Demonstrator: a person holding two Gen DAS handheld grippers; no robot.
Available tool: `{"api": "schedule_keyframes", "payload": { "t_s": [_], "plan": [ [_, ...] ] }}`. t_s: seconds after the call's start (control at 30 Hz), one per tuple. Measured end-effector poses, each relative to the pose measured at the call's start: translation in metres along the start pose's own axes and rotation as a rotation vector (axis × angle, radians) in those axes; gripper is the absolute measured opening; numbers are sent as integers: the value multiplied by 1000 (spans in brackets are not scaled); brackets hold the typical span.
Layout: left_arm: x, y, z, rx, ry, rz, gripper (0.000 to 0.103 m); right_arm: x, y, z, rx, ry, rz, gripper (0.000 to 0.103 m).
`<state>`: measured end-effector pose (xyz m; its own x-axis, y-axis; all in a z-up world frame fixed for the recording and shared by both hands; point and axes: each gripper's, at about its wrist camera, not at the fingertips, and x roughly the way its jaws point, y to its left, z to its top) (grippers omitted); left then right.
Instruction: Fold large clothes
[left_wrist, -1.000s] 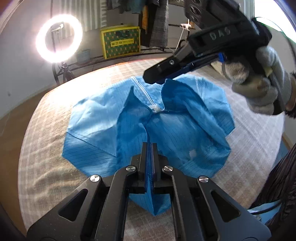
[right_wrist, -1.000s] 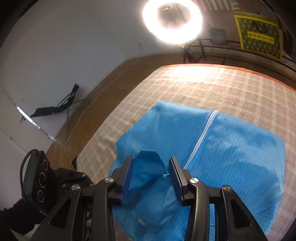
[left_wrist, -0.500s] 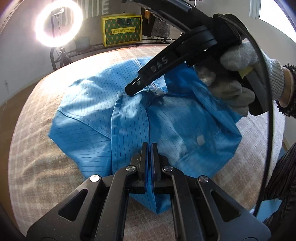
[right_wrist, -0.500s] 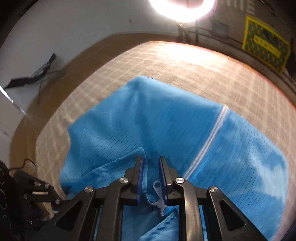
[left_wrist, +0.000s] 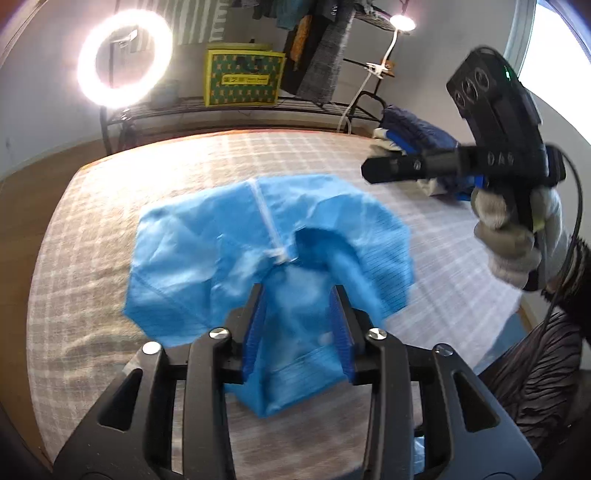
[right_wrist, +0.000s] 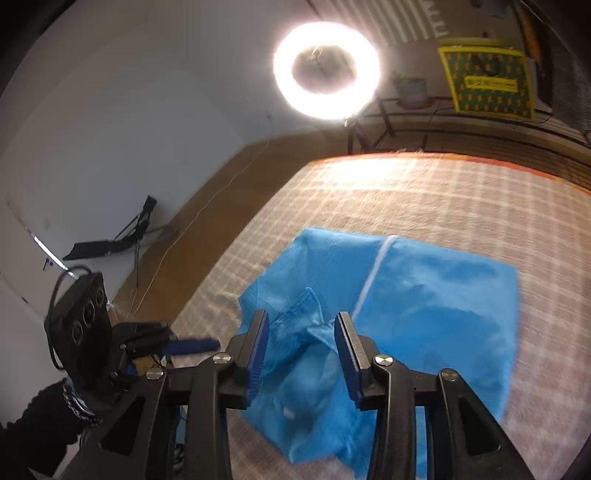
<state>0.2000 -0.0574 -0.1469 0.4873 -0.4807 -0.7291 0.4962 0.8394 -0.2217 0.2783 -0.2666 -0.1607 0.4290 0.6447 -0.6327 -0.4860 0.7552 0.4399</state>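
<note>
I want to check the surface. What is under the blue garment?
The blue garment lies on a plaid cover that shows all around it. Anything directly beneath the cloth is hidden.

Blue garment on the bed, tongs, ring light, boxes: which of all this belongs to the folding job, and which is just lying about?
Part of the job:
- blue garment, bunched up
- left tongs, opening, fabric seen between them
- right tongs, opening
- checked bed cover underneath

Just lying about:
- ring light
- yellow box on the rack
- dark blue clothes pile
</note>
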Motion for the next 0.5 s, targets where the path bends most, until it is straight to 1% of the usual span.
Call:
{"api": "schedule_keyframes", "payload": {
  "t_s": [0.07, 0.13, 0.23, 0.3, 0.43, 0.5],
  "plan": [
    [2, -6, 5, -47, 7, -43, 35, -15, -5, -5, 21, -22, 0, 40],
    [15, -5, 4, -154, 36, -99, 35, -24, -12, -10, 50, -46, 25, 40],
    [31, -6, -7, -278, 35, -150, 35, -31, -22, -16, 68, -62, 71, 43],
    [47, -4, -18, -380, 28, -189, 35, -30, -26, -21, 62, -54, 85, 53],
    [76, 4, -44, -537, 29, -251, 35, -9, -40, -33, 65, 13, 75, 53],
    [83, 11, -54, -618, 14, -284, 35, 0, -46, -35, 71, 40, 72, 52]
  ]
}}
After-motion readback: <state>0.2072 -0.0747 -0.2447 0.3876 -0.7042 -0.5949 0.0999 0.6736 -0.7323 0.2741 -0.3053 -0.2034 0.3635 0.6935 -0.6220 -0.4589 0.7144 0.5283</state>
